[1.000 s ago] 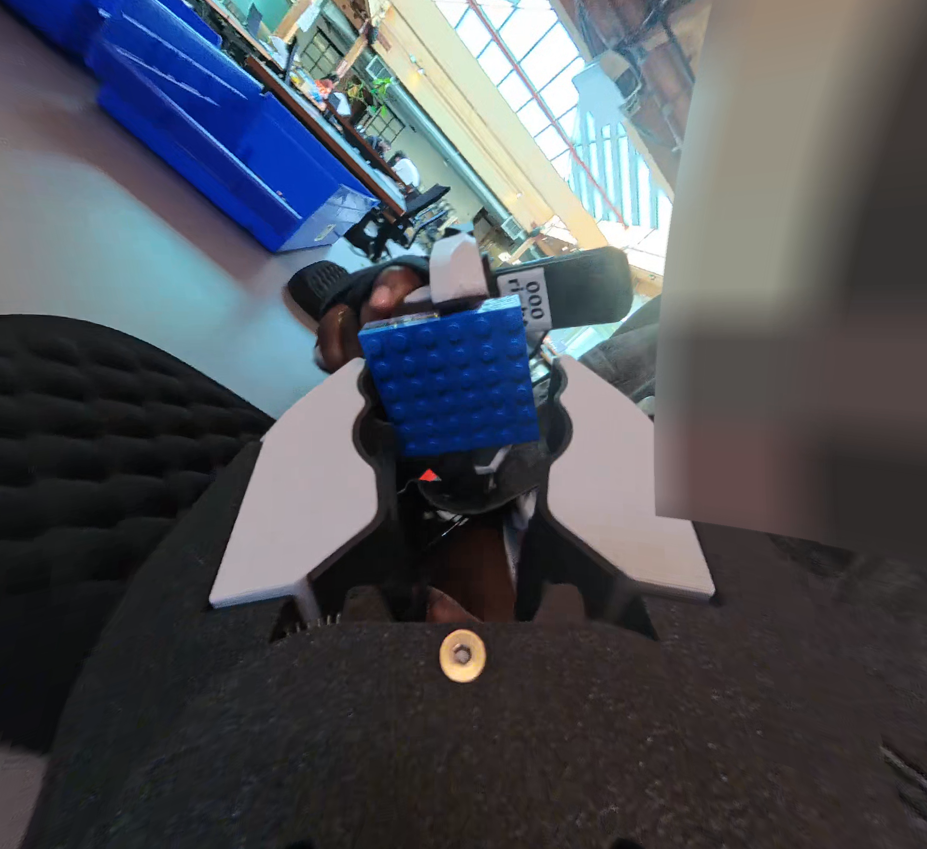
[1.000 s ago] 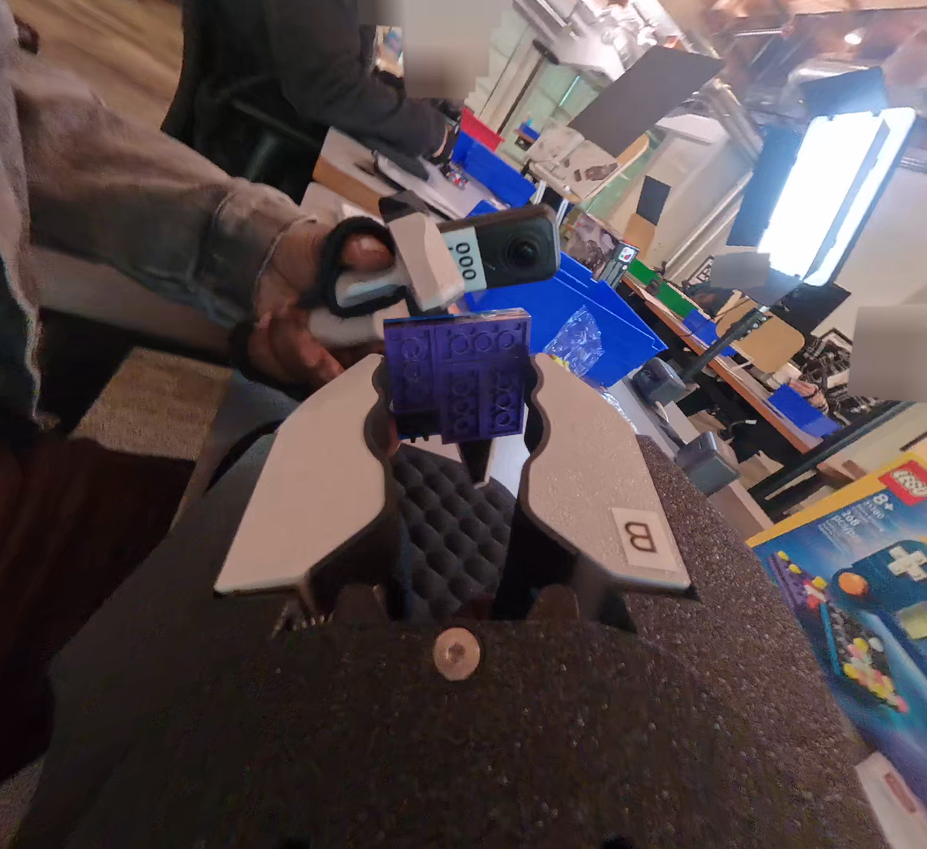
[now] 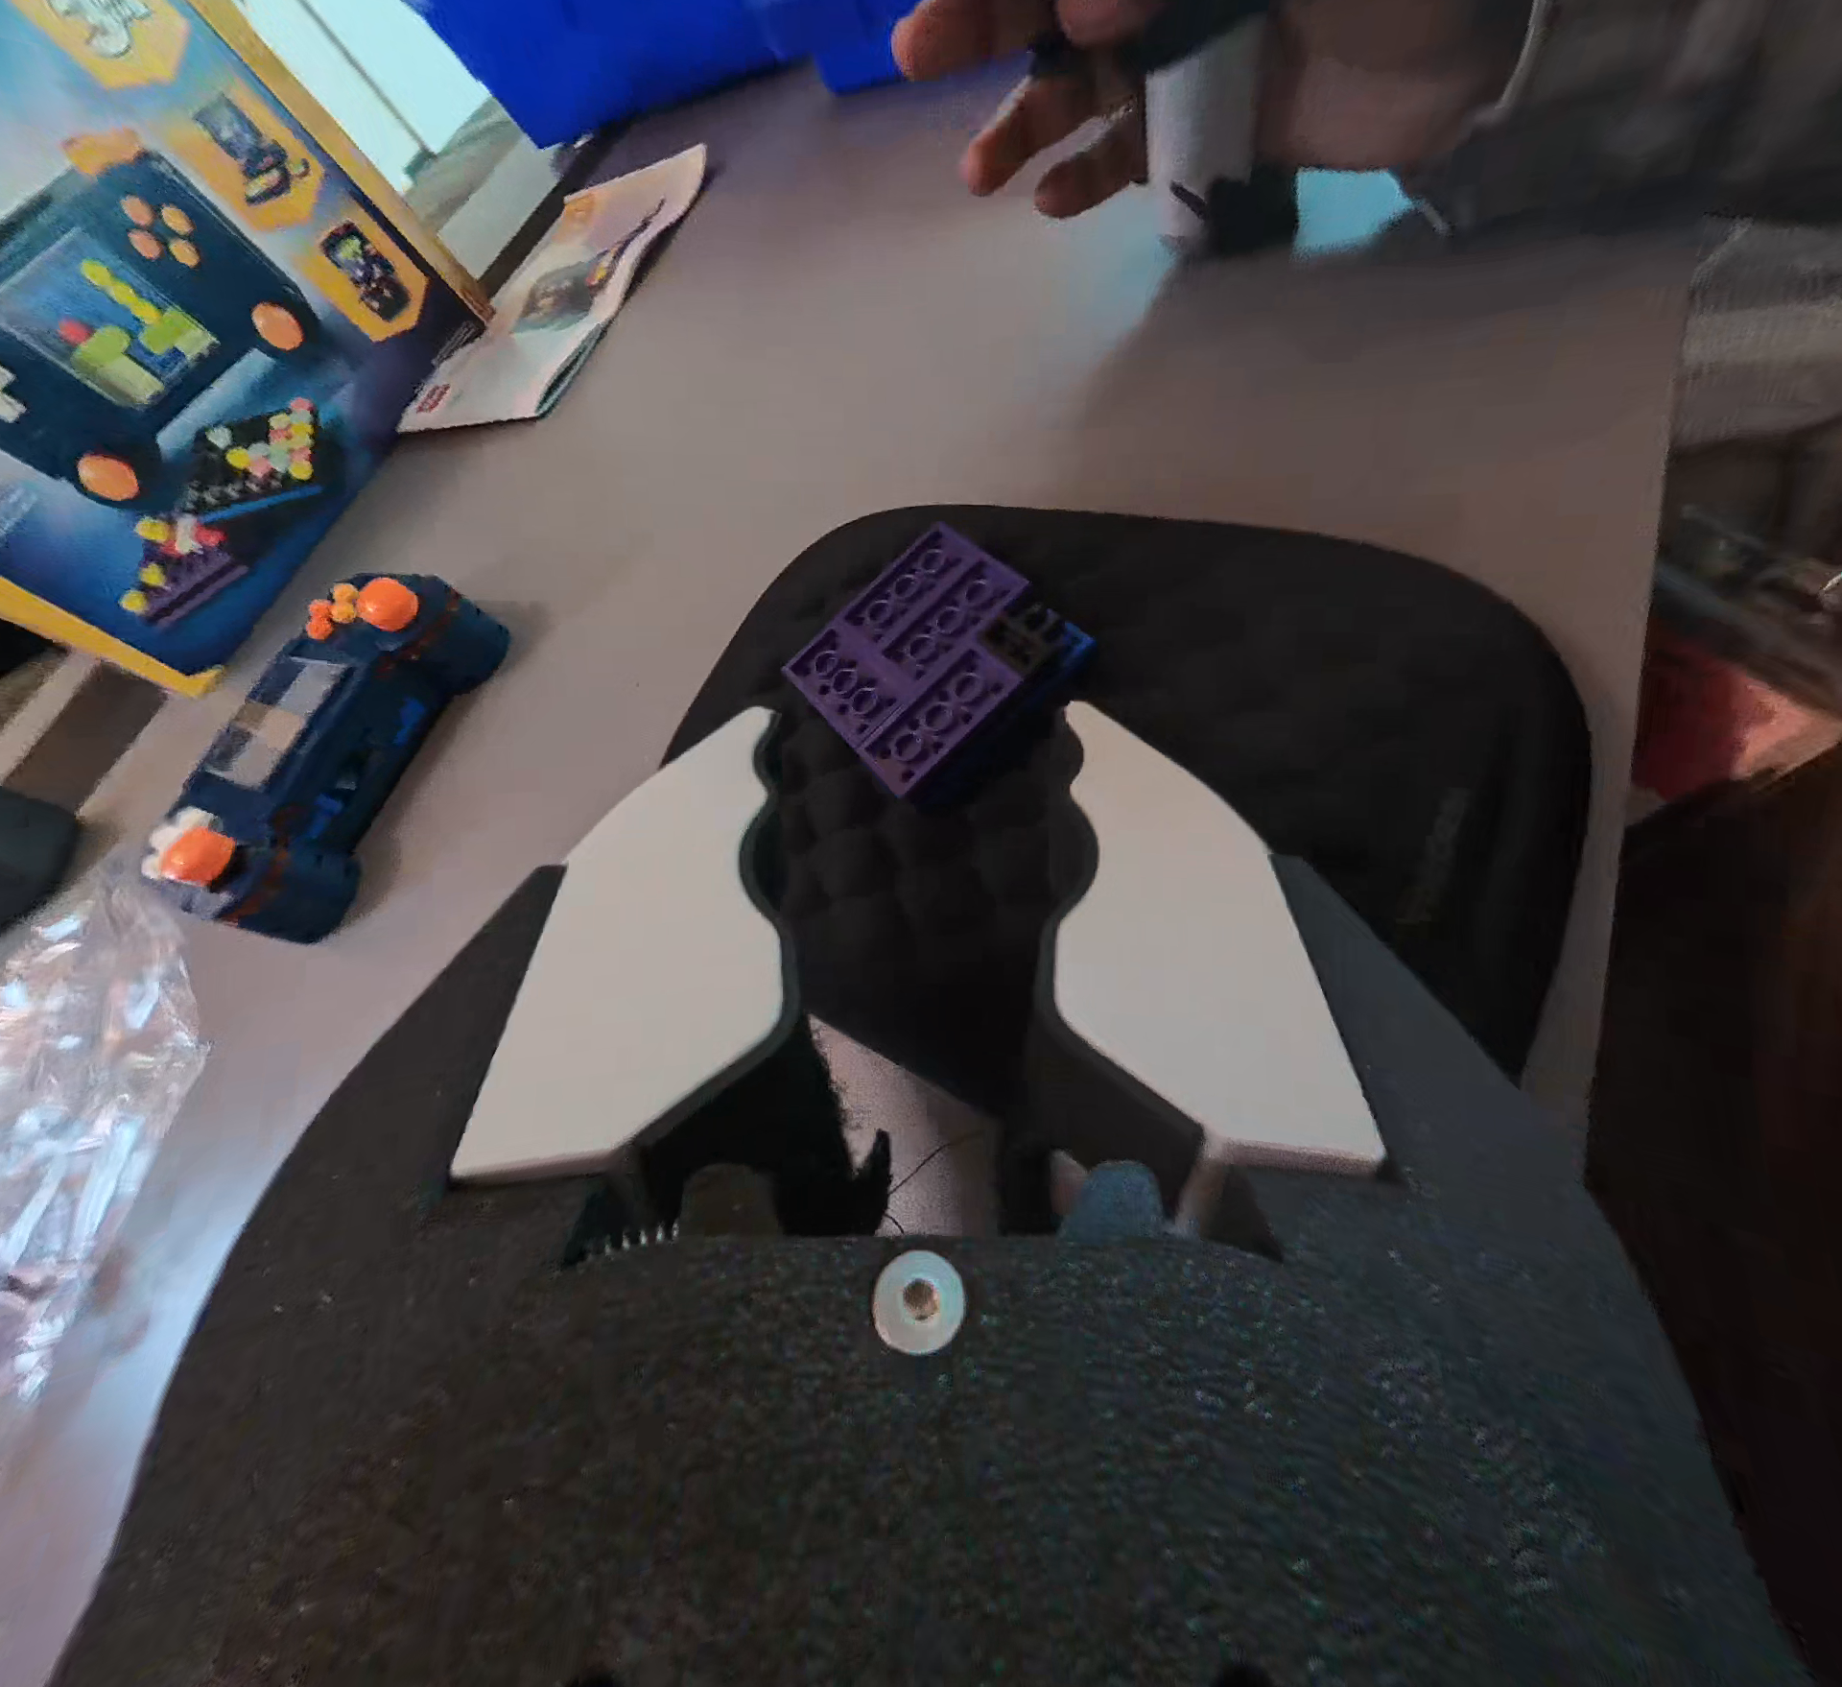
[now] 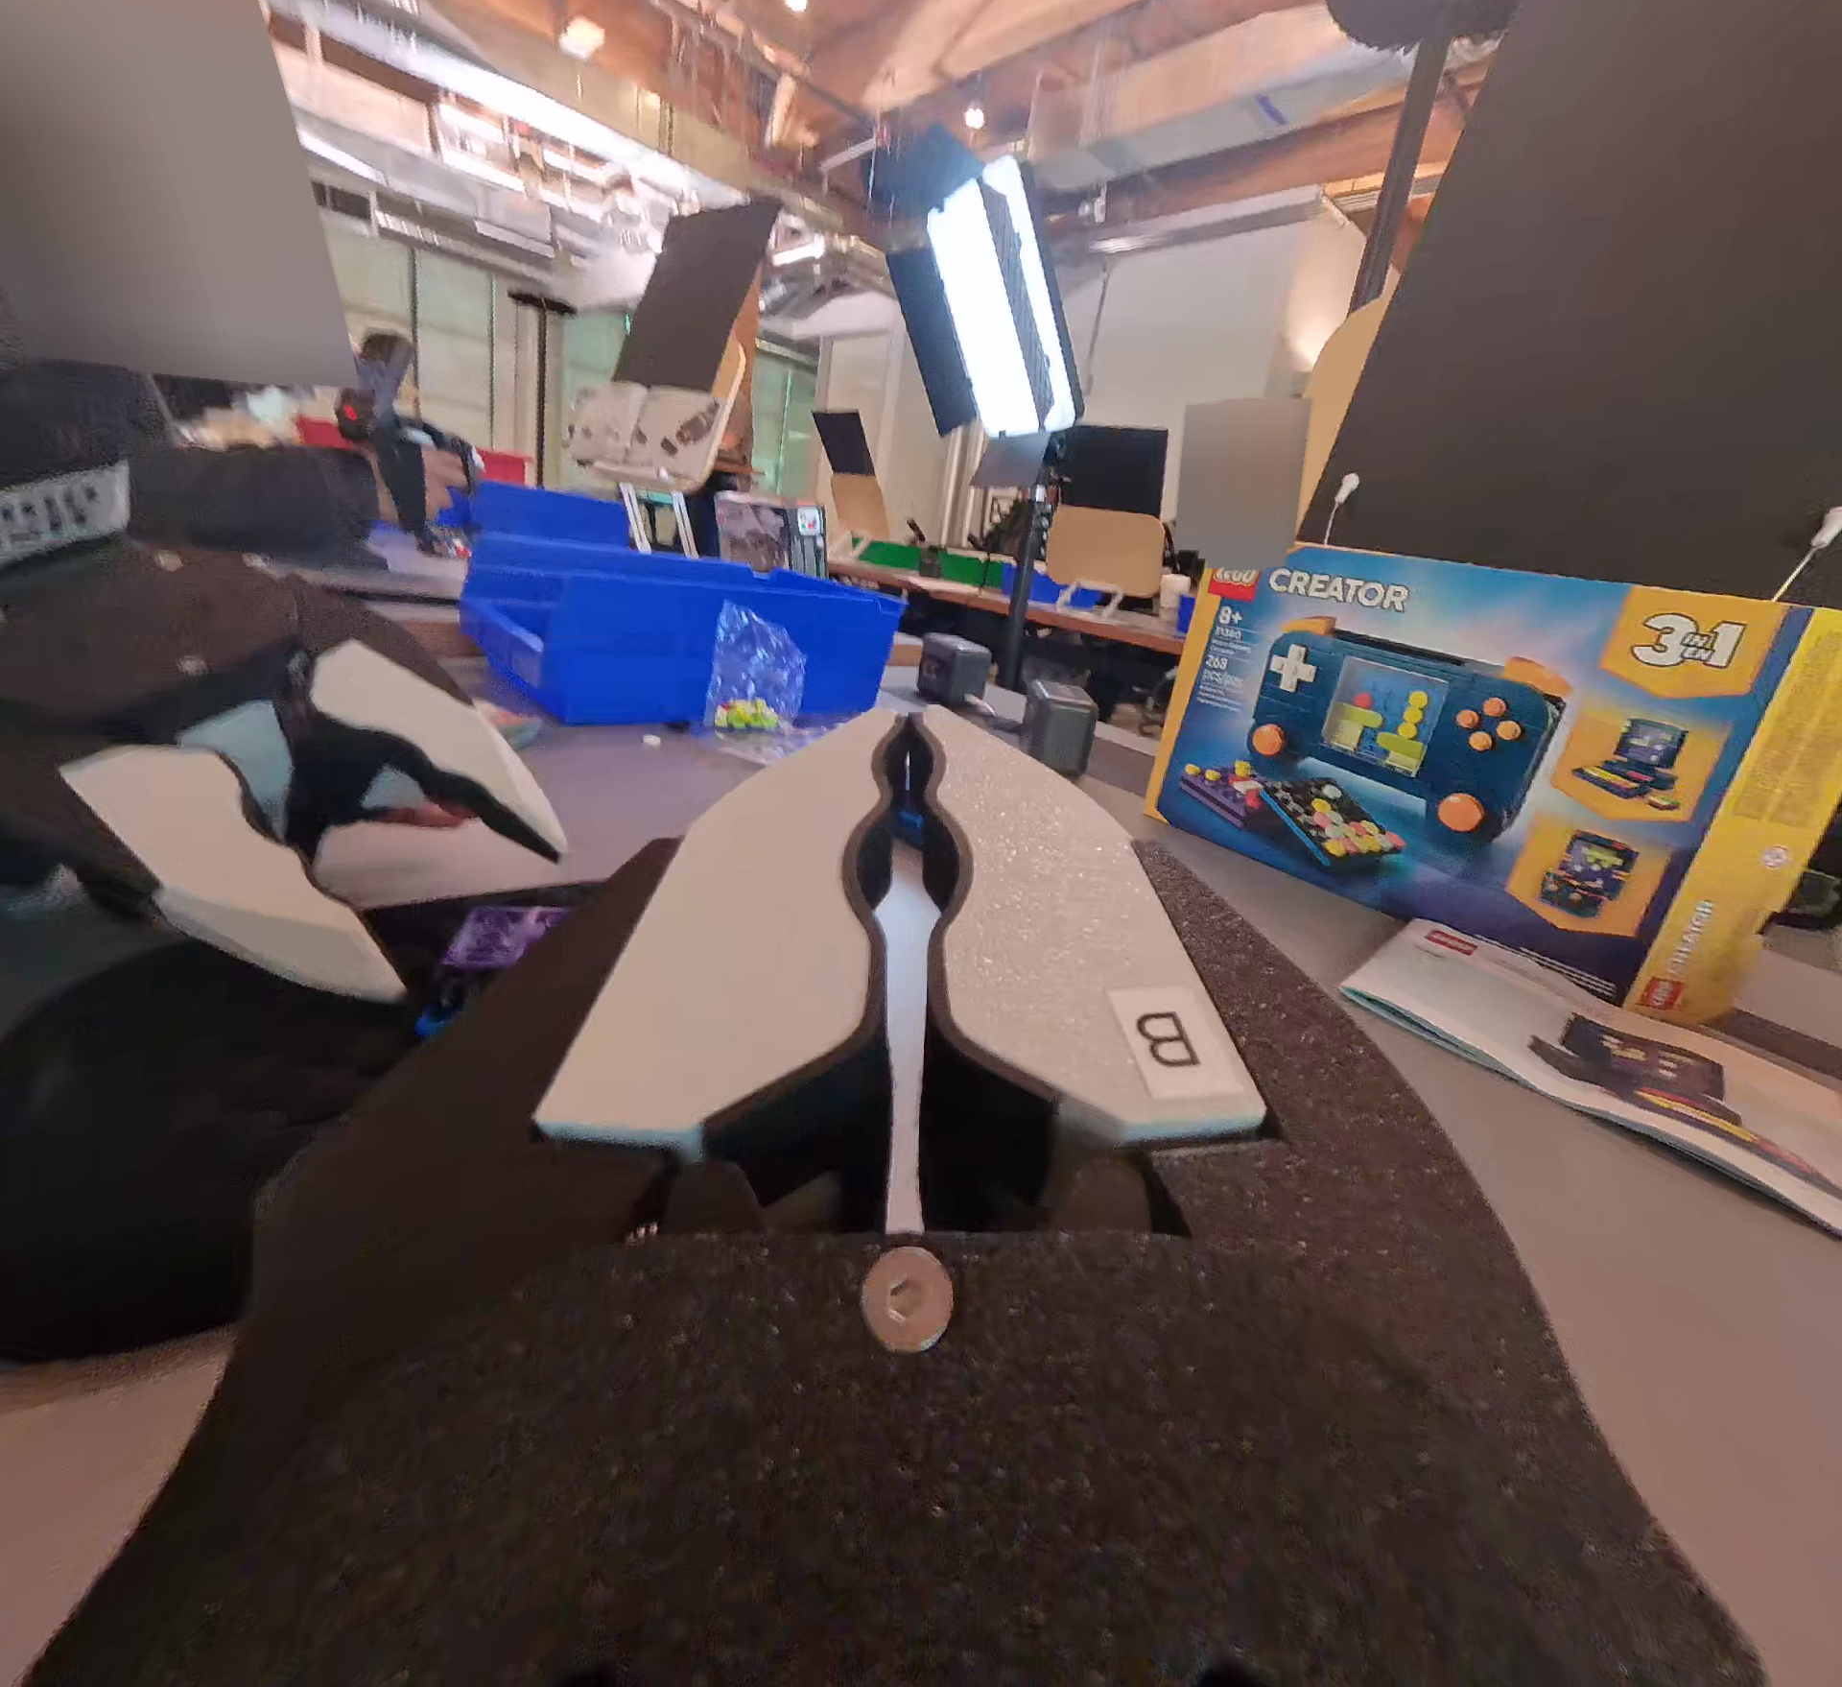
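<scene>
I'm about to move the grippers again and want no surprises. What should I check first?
1. Left gripper open: ok, jaws wide apart.
2. Purple plate released: ok, it lies underside up on the foam pad, just past the left fingertips.
3. Plate clear of the left fingers: cannot tell, its edge sits very near one tip.
4. Right gripper empty: cannot tell. It is shut, and a blue bit shows in the gap.
5. Grippers apart: ok, the right wrist view shows the left one off to the side.
6. Model and bag off the pad: ok.
</scene>
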`<action>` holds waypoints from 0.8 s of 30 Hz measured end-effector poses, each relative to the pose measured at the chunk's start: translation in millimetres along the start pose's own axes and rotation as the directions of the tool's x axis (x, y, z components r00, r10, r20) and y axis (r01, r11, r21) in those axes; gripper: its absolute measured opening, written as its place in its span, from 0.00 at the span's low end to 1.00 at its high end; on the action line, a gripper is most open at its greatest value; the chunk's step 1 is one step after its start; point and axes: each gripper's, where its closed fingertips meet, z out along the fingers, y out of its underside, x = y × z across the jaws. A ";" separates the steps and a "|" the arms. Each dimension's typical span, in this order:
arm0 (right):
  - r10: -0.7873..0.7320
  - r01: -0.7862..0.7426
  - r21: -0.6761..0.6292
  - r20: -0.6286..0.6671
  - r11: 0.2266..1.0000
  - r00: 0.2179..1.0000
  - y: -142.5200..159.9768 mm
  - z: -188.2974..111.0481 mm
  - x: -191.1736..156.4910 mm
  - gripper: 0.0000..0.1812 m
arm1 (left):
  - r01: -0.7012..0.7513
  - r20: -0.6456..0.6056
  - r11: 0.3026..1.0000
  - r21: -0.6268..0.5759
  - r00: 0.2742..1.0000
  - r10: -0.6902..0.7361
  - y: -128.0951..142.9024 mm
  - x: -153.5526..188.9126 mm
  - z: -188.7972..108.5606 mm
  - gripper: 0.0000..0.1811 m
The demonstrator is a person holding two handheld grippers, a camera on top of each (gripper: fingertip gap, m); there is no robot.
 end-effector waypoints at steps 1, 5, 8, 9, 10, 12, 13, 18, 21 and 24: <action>0.028 -0.028 0.023 0.007 0.999 1.000 -3.0 -0.9 -0.5 0.00 | -0.041 0.027 0.999 -0.007 0.999 0.041 0.9 -1.0 1.3 0.25; 0.024 -0.028 0.041 0.087 0.999 0.996 -5.3 2.0 -15.1 0.05 | -0.102 0.081 0.994 0.028 0.992 0.099 -4.3 -3.0 0.6 0.19; -0.084 0.087 -0.001 0.224 0.996 0.971 1.3 6.1 -44.5 0.09 | 0.014 0.032 0.996 0.091 0.999 -0.017 -13.6 -2.6 -5.9 0.19; -0.133 0.142 -0.007 0.307 0.990 0.942 3.4 5.8 -61.6 0.10 | 0.069 -0.008 0.990 0.121 0.998 -0.069 -19.3 -0.9 -9.7 0.17; -0.190 0.216 -0.020 0.395 0.976 0.899 8.4 4.2 -79.8 0.11 | 0.120 -0.037 0.982 0.148 0.993 -0.115 -25.2 -1.3 -13.6 0.12; -0.345 0.454 -0.089 0.526 0.887 0.777 31.5 -0.2 -103.7 0.13 | 0.223 -0.031 0.958 0.178 0.975 -0.221 -34.5 -13.6 -19.5 0.02; -0.426 0.583 -0.123 0.565 0.803 0.707 44.7 -1.5 -105.3 0.13 | 0.264 -0.023 0.952 0.158 0.964 -0.263 -34.0 -20.2 -19.2 0.01; -0.429 0.701 -0.152 0.695 0.697 0.577 66.4 -0.2 -114.0 0.13 | 0.313 -0.053 0.948 -0.062 0.947 -0.316 -7.8 -25.0 8.1 0.00; -0.438 0.758 -0.154 0.736 0.634 0.516 78.1 0.8 -110.4 0.12 | 0.300 -0.115 0.947 -0.111 0.943 -0.312 -2.2 -9.6 19.8 0.00; -0.428 0.759 -0.139 0.756 0.636 0.496 83.0 2.5 -114.5 0.11 | 0.334 -0.123 0.939 -0.085 0.931 -0.342 -3.5 -6.6 22.4 0.00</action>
